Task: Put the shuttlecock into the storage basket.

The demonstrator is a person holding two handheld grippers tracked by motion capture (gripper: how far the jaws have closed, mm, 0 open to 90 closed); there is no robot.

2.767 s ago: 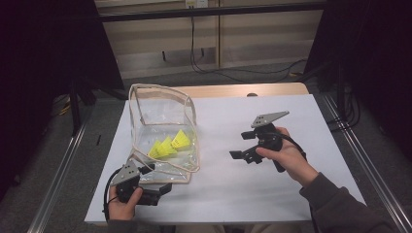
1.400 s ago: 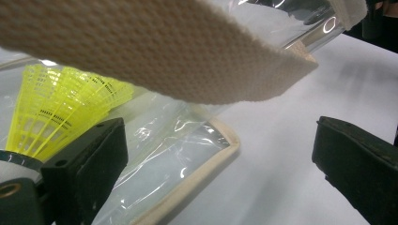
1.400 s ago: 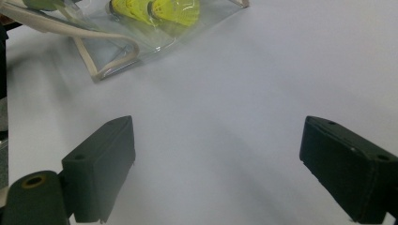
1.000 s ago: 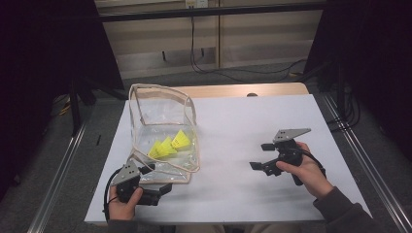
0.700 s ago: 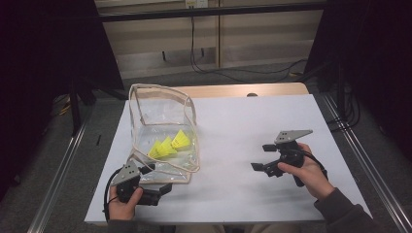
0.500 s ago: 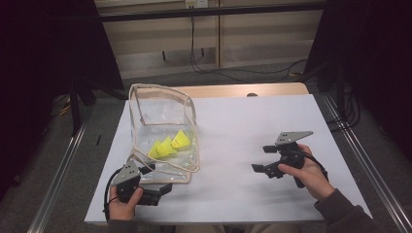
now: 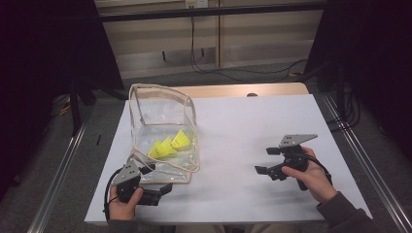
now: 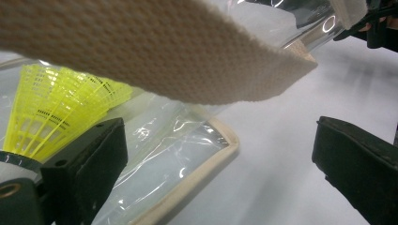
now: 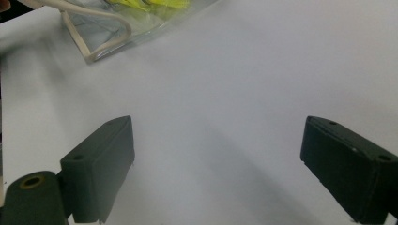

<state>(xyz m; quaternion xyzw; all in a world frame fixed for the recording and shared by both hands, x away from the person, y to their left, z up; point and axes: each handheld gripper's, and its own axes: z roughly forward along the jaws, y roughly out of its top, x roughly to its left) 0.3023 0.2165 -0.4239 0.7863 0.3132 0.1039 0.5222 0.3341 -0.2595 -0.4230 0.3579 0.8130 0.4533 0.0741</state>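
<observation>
The clear pouch [image 7: 163, 138] holding yellow shuttlecocks [image 7: 169, 145] stood at the table's left; the left gripper [image 7: 154, 187] gaped empty by its beige trim [image 8: 197, 168]; the right gripper [image 7: 267, 160], wide and empty, sat well apart; a clumsy nudge might have toppled the pouch.

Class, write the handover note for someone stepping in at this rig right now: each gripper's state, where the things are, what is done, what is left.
Left gripper: jaws open, at the near edge of the clear pouch, with the beige trim and a corner of the pouch between its jaws, not clamped.
Right gripper: jaws open, holding nothing, over bare white table, apart from the pouch.
Things: the pouch stands open at the table's left; the yellow shuttlecocks lie inside on its bottom.
Done: shuttlecocks are in the pouch.
Left, probably: closing the pouch, since its top is open. Whether it has a zip, I cannot tell.
</observation>
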